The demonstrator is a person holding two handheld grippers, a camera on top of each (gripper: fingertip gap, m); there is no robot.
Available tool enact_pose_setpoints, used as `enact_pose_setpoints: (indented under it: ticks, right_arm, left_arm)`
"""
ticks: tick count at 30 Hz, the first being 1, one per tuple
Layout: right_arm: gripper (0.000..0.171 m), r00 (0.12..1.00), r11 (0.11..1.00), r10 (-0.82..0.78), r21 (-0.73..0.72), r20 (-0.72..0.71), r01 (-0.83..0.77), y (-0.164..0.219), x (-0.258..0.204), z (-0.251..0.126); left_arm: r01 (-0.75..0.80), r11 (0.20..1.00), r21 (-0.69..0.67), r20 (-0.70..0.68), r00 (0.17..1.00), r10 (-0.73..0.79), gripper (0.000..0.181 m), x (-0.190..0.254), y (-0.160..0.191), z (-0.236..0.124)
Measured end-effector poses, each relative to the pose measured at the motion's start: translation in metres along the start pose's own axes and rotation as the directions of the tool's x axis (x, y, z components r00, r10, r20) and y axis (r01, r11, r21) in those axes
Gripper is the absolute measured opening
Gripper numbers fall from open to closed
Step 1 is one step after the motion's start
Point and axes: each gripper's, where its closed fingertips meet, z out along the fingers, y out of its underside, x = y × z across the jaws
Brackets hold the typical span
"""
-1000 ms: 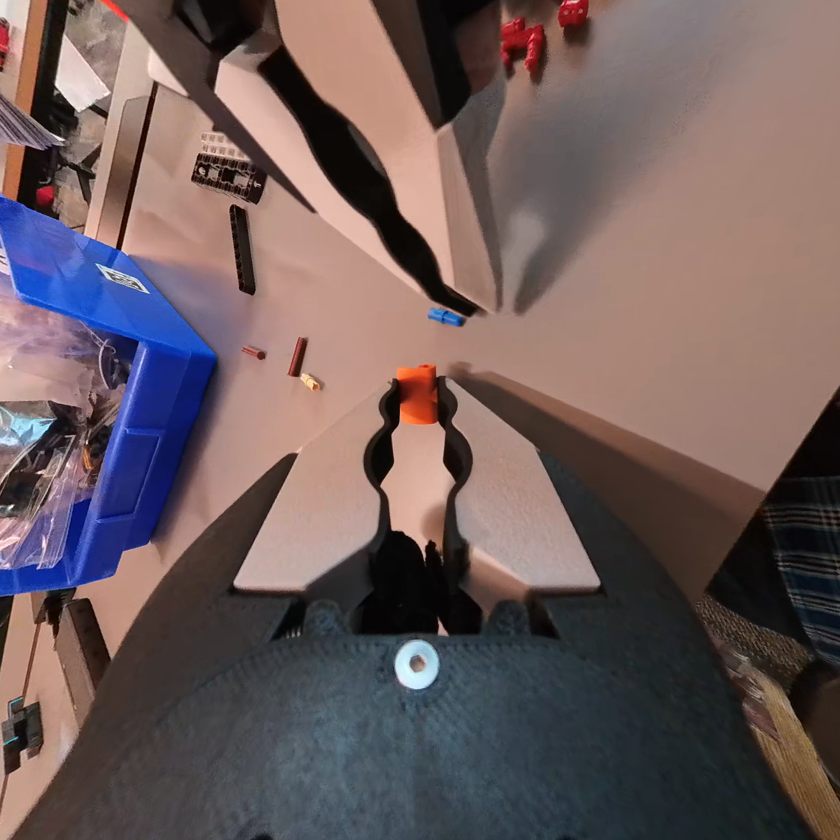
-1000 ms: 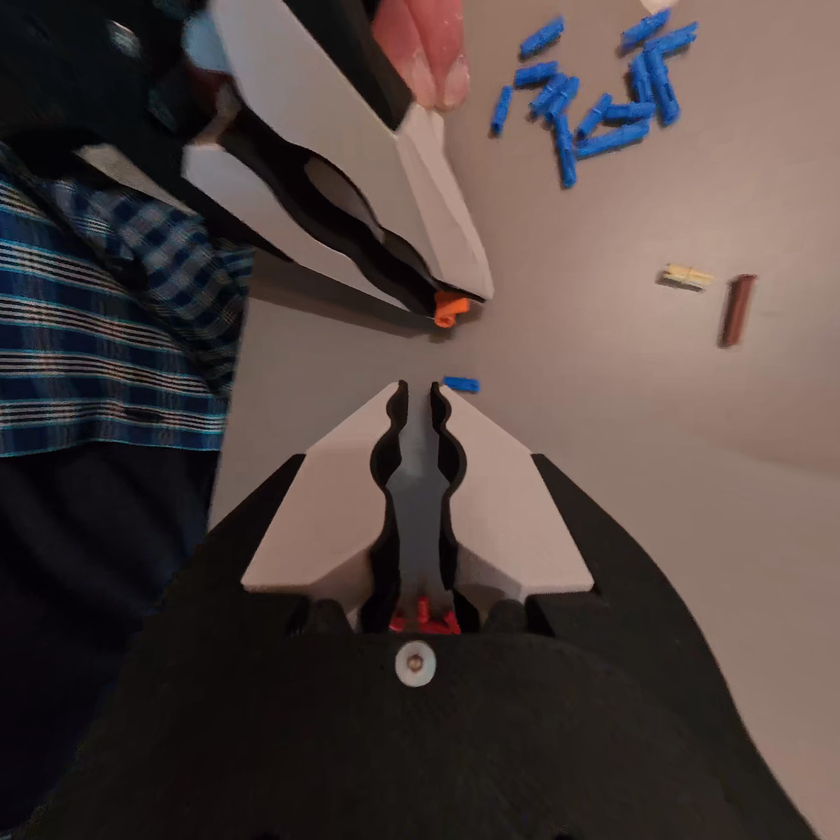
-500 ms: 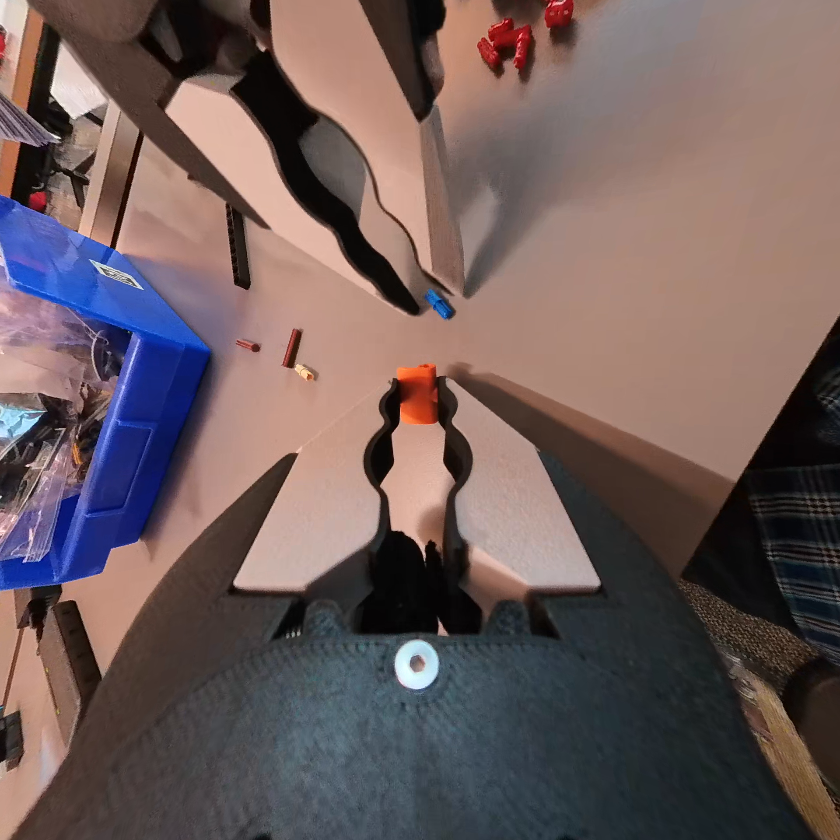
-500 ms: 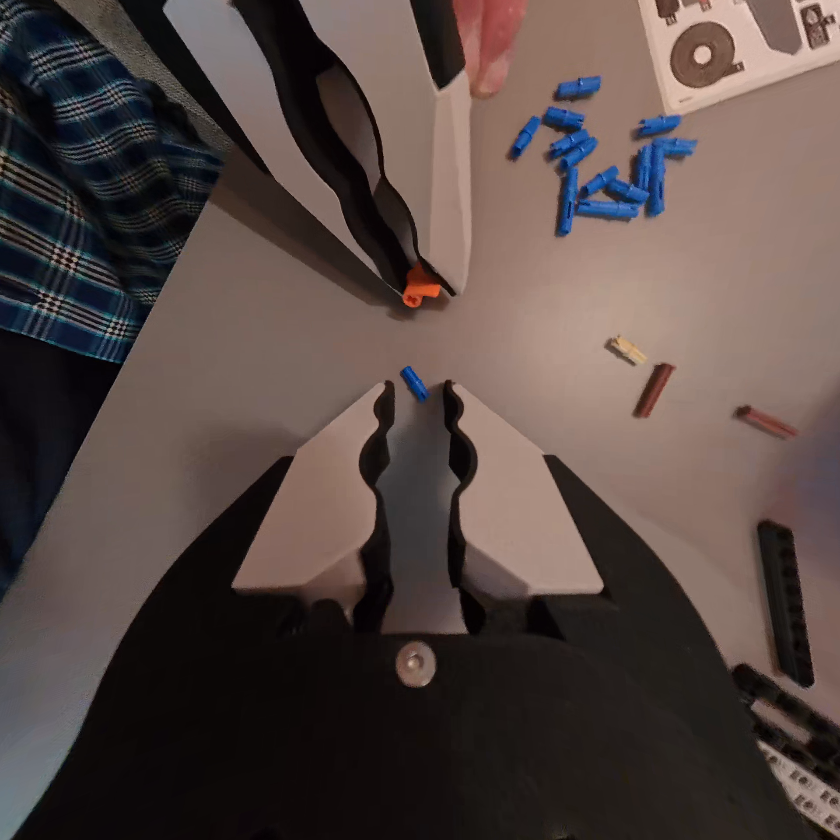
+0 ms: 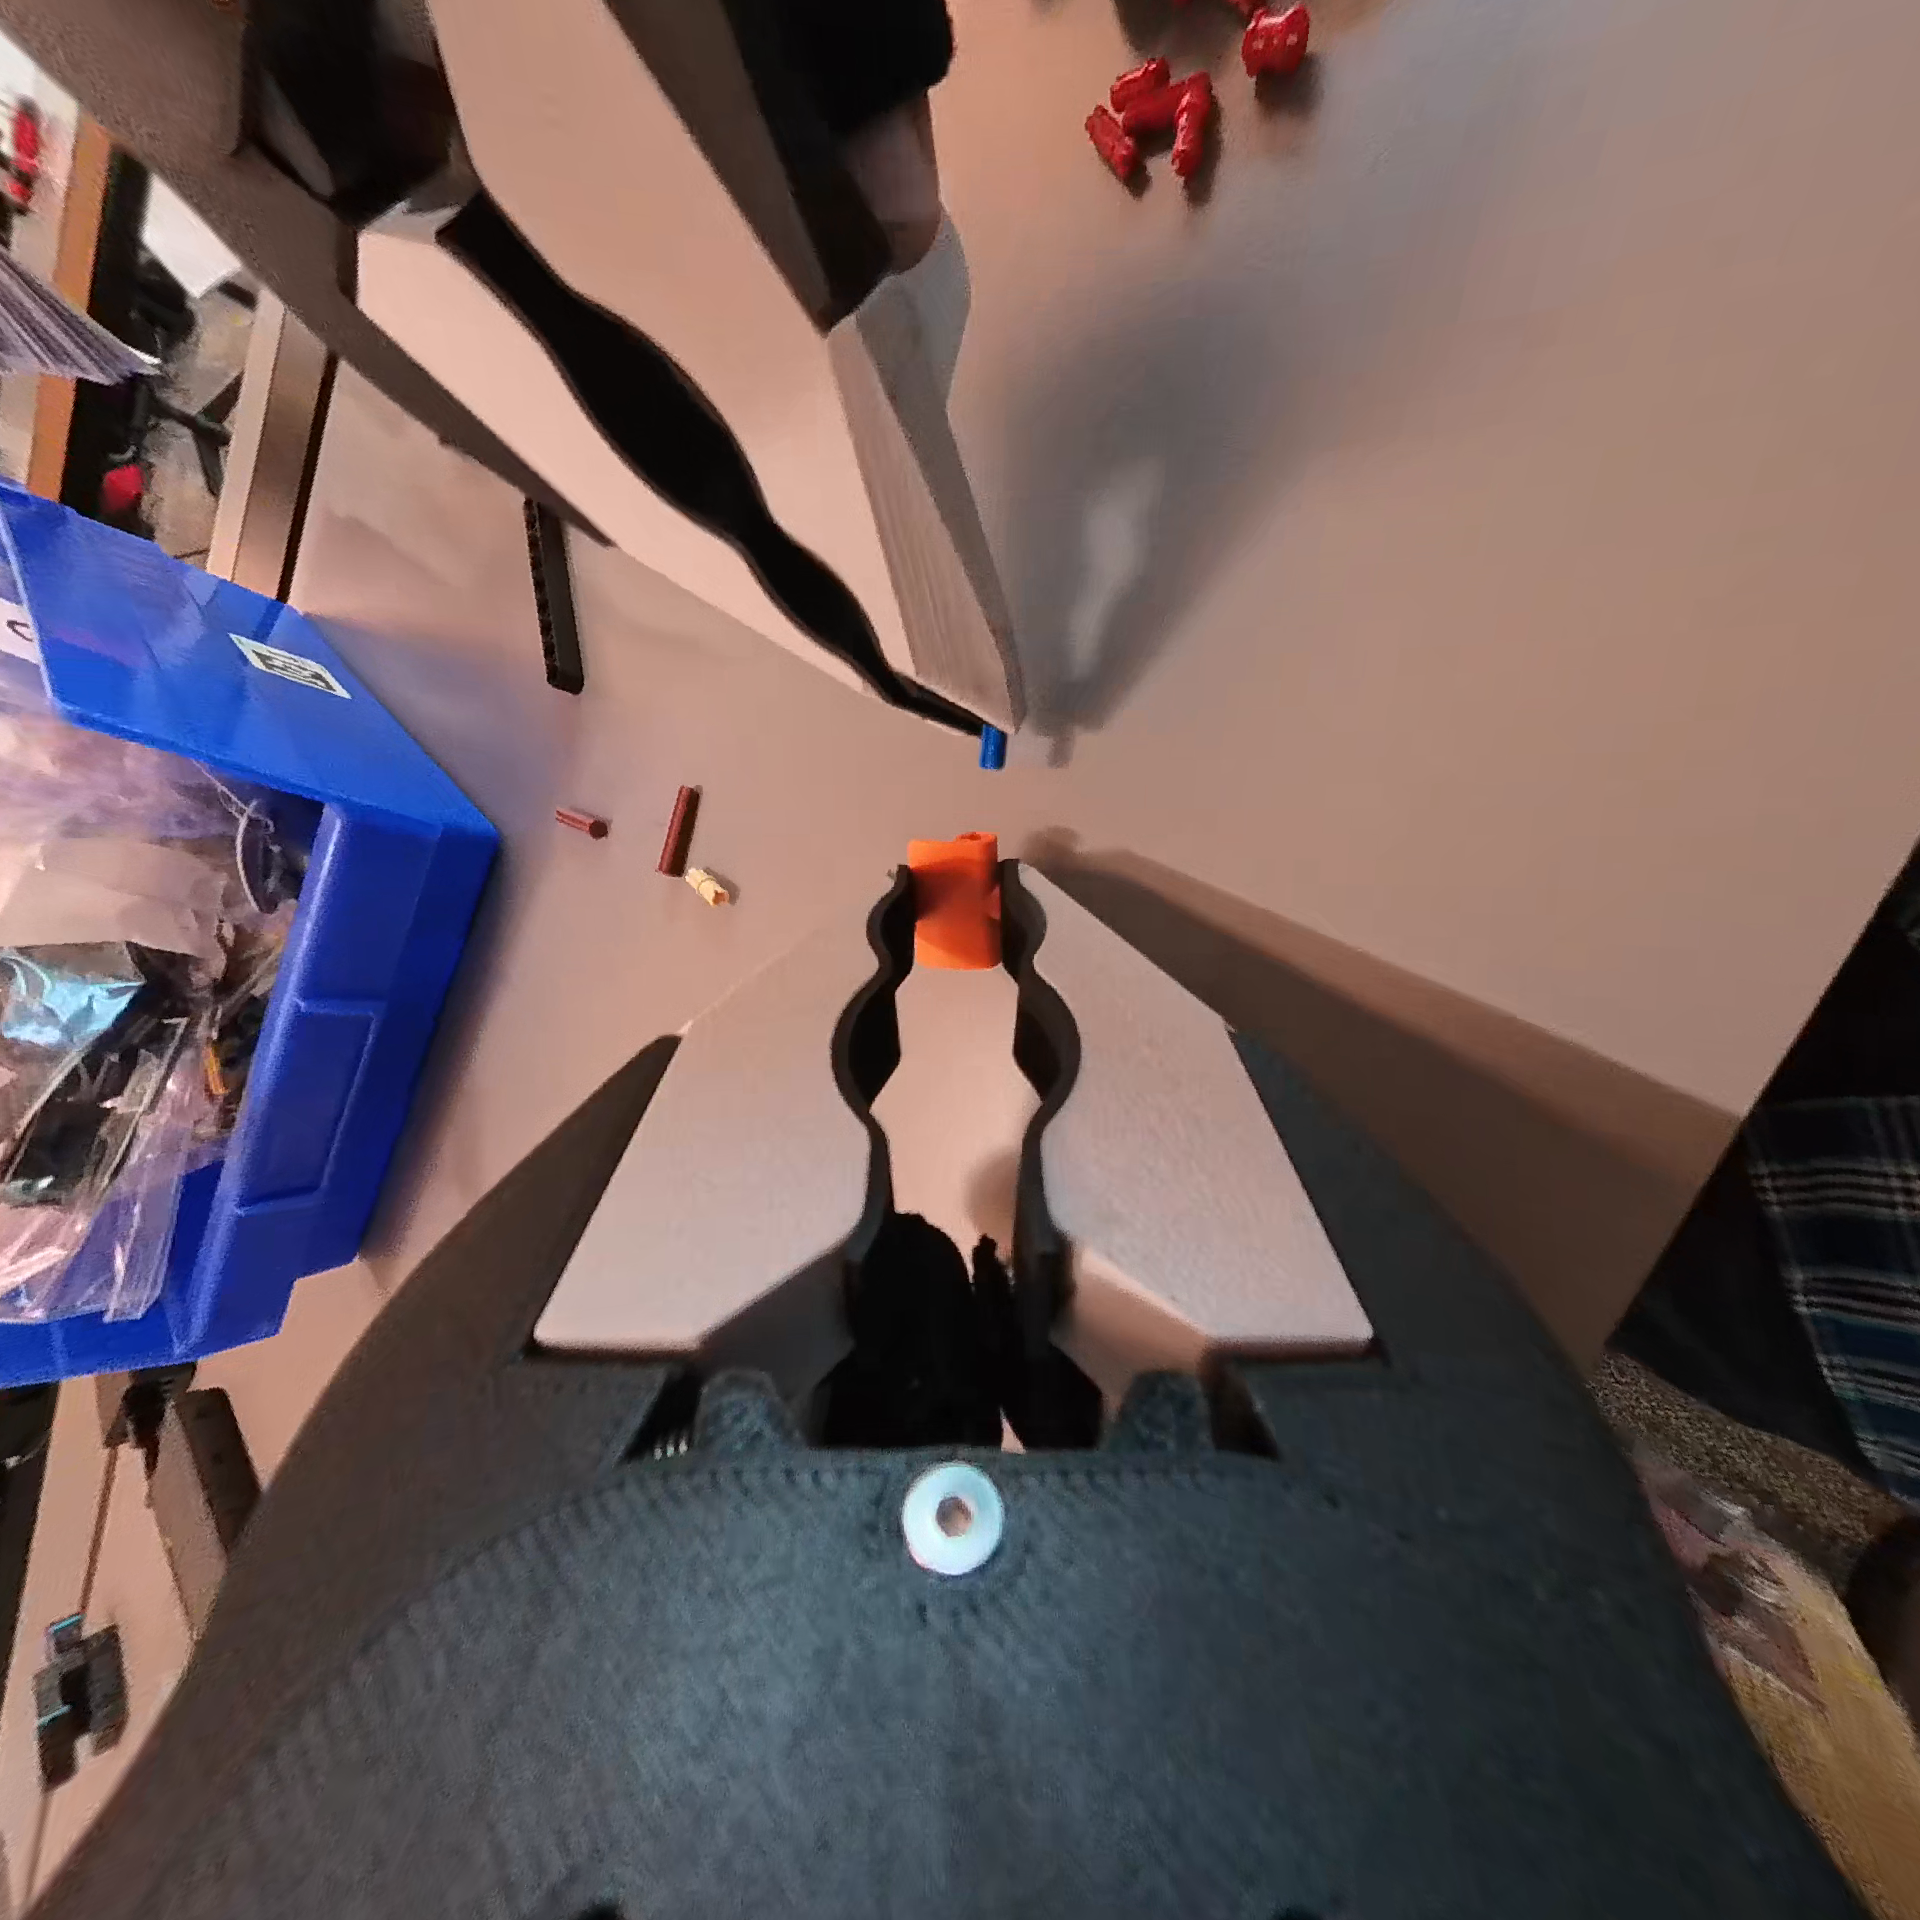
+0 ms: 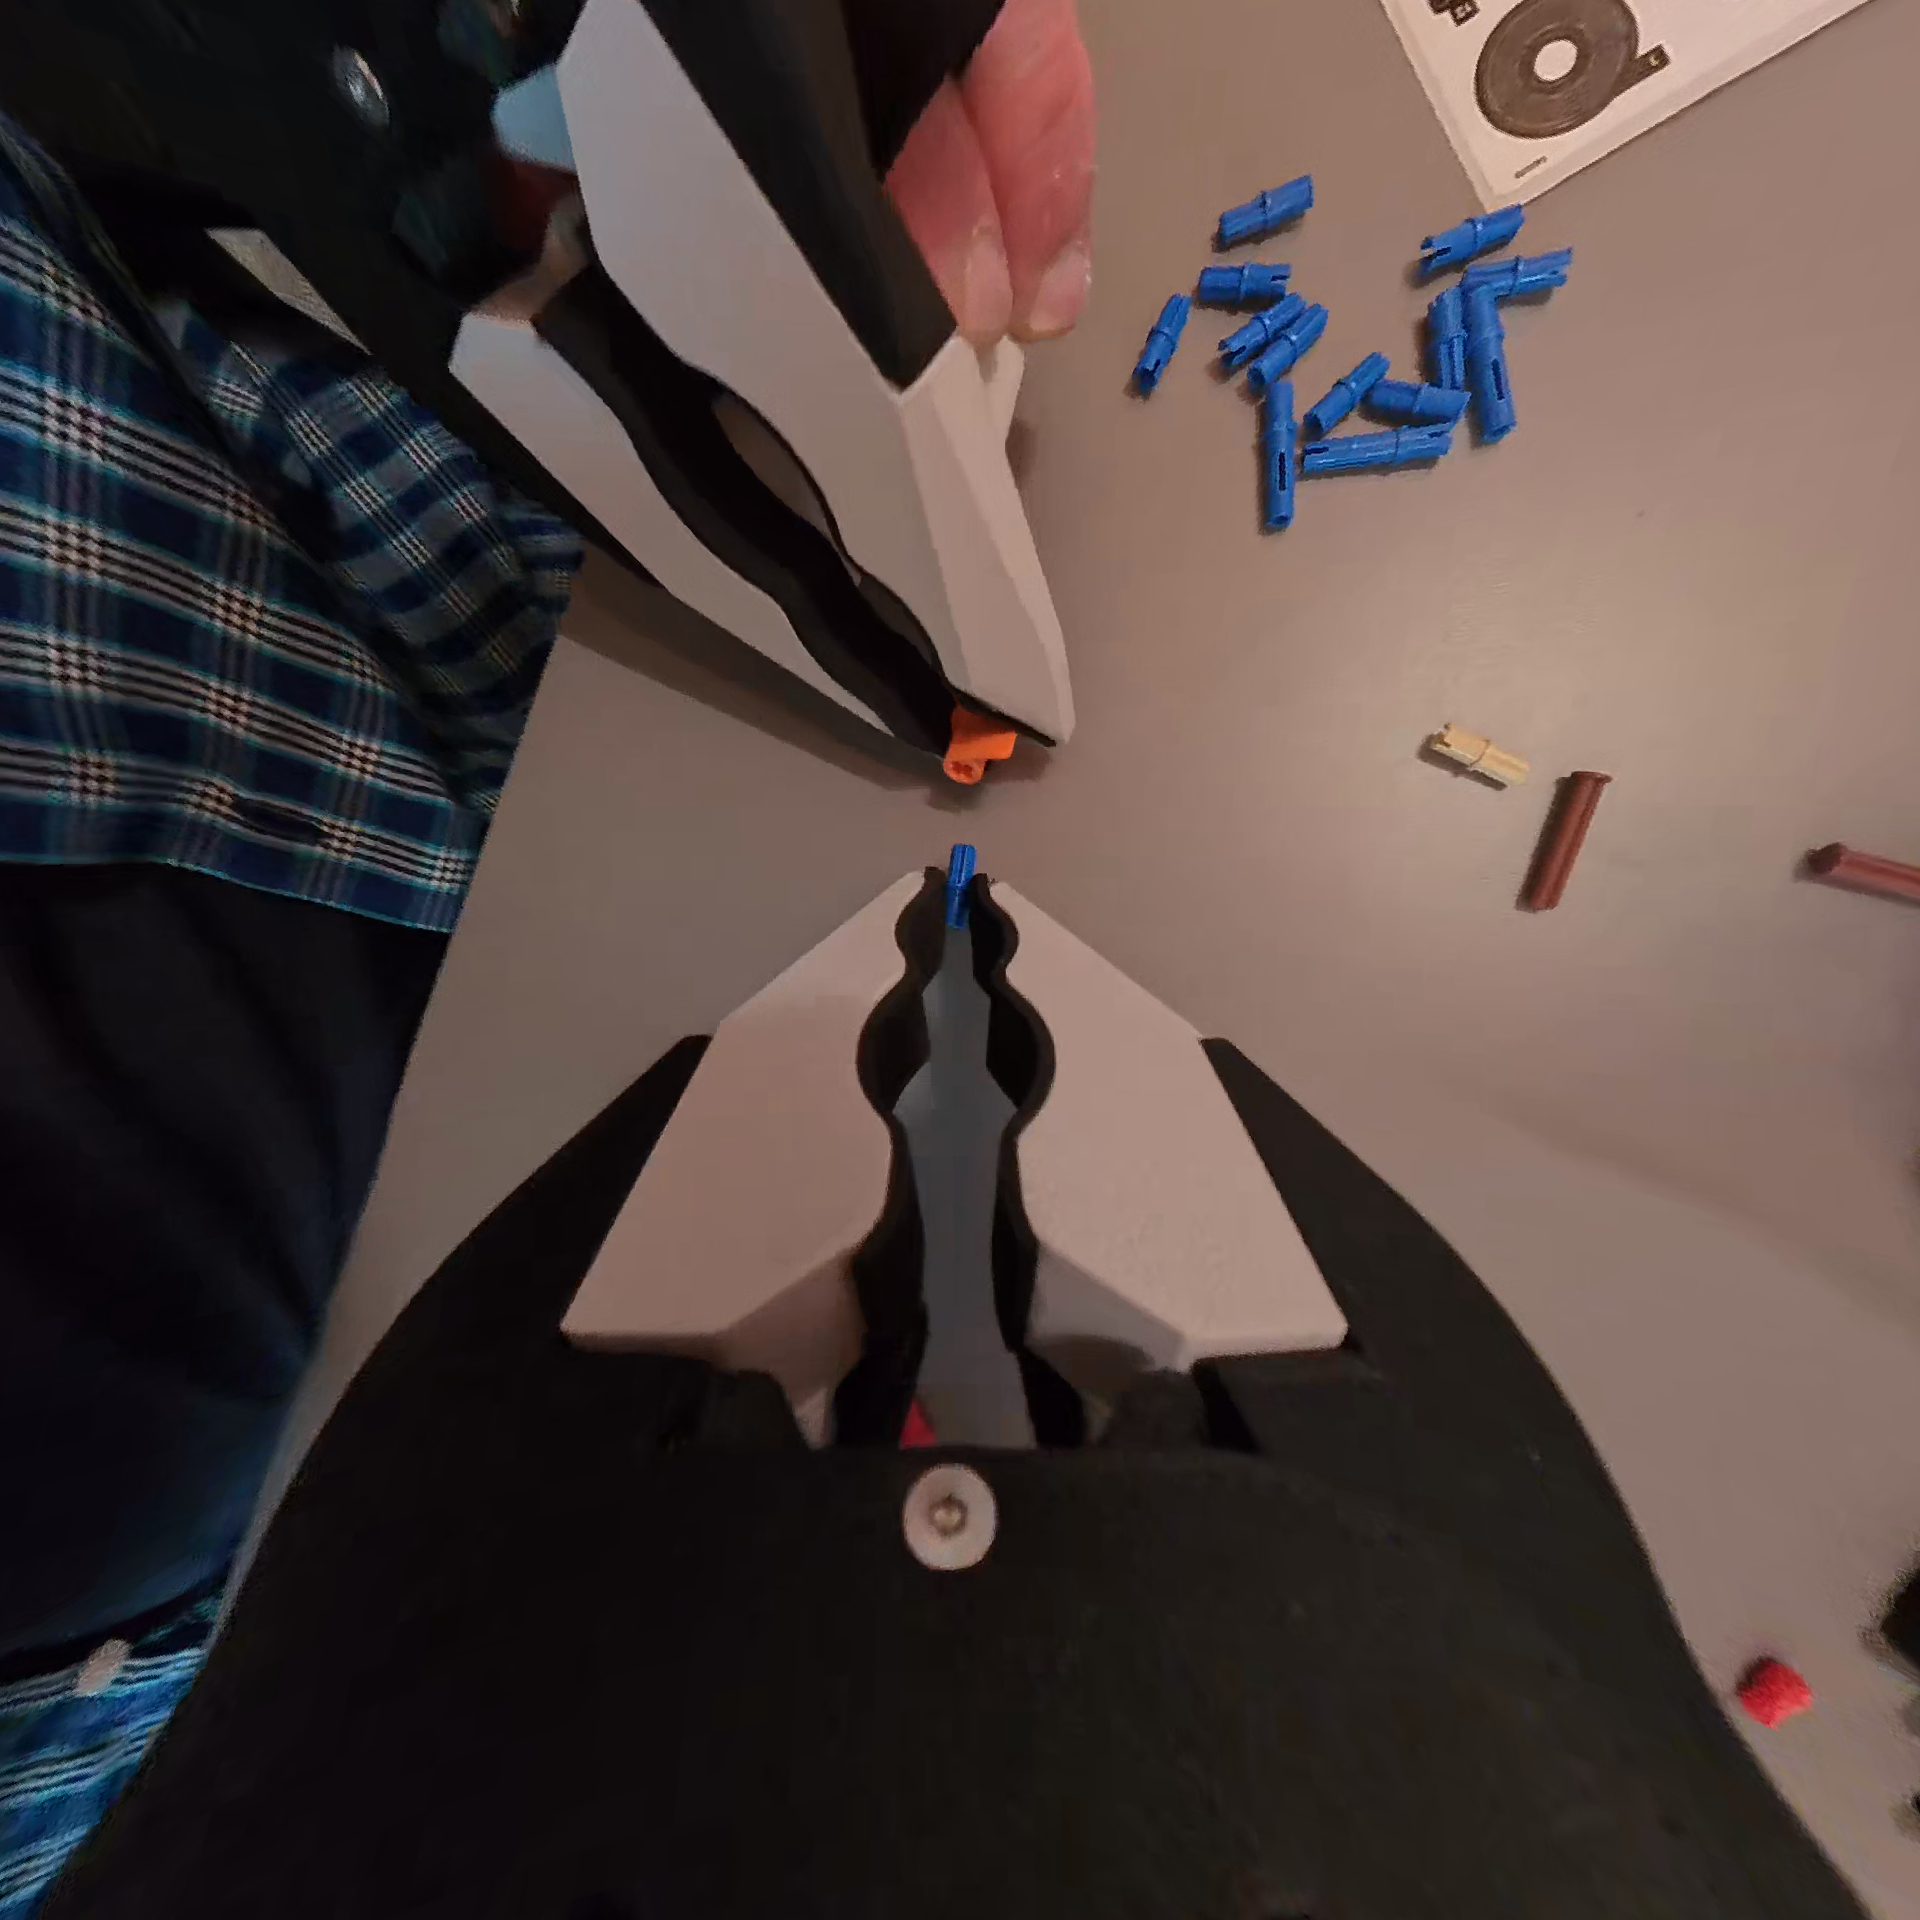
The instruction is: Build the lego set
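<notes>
My left gripper (image 5: 954, 894) is shut on a small orange connector piece (image 5: 954, 902) and holds it over the table. It also shows in the right wrist view (image 6: 992, 743), with the orange piece (image 6: 975, 750) at its tips. My right gripper (image 6: 958, 891) is shut on a small blue pin (image 6: 960, 881) that sticks out of its tips towards the orange piece, a short gap apart. In the left wrist view the right gripper (image 5: 982, 727) comes in from above with the blue pin (image 5: 992, 746) at its tip.
Several loose blue pins (image 6: 1371, 353) lie at upper right, with a tan pin (image 6: 1481, 755) and brown axles (image 6: 1564, 840). A blue bin (image 5: 208, 935) of bagged parts stands left. Red pieces (image 5: 1164, 114), a black beam (image 5: 554, 597) and an instruction sheet (image 6: 1590, 73) lie around.
My right gripper was open around the blue pin lying on the table; it has shut on it and lifted it, pointing at the orange piece. The left gripper kept its hold.
</notes>
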Motion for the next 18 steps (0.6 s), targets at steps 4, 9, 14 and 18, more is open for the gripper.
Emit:
enact_pose_setpoints:
  ticks: [4,9,14,18]
  right_arm:
    - [0.001,0.996,0.997,0.080,-0.004,0.036,-0.080,-0.0027,-0.0037,0.0026]
    - [0.002,0.977,0.981,0.189,0.025,0.100,-0.193,-0.0085,-0.0038,0.0013]
    - [0.001,0.954,0.963,0.263,0.026,0.143,-0.269,-0.0090,-0.0019,0.0002]
    - [0.001,0.926,0.942,0.322,0.028,0.195,-0.334,-0.0091,-0.0021,-0.0001]
  left_arm:
    - [-0.052,0.998,-0.031,0.025,0.998,0.053,0.014,-0.0011,-0.0010,0.0012]
    - [-0.137,0.988,-0.065,0.057,0.988,0.141,0.014,-0.0017,-0.0035,0.0027]
    - [-0.178,0.981,-0.080,0.077,0.980,0.185,0.014,-0.0039,-0.0034,0.0046]
    - [-0.215,0.973,-0.083,0.093,0.970,0.223,0.014,-0.0045,-0.0037,0.0053]
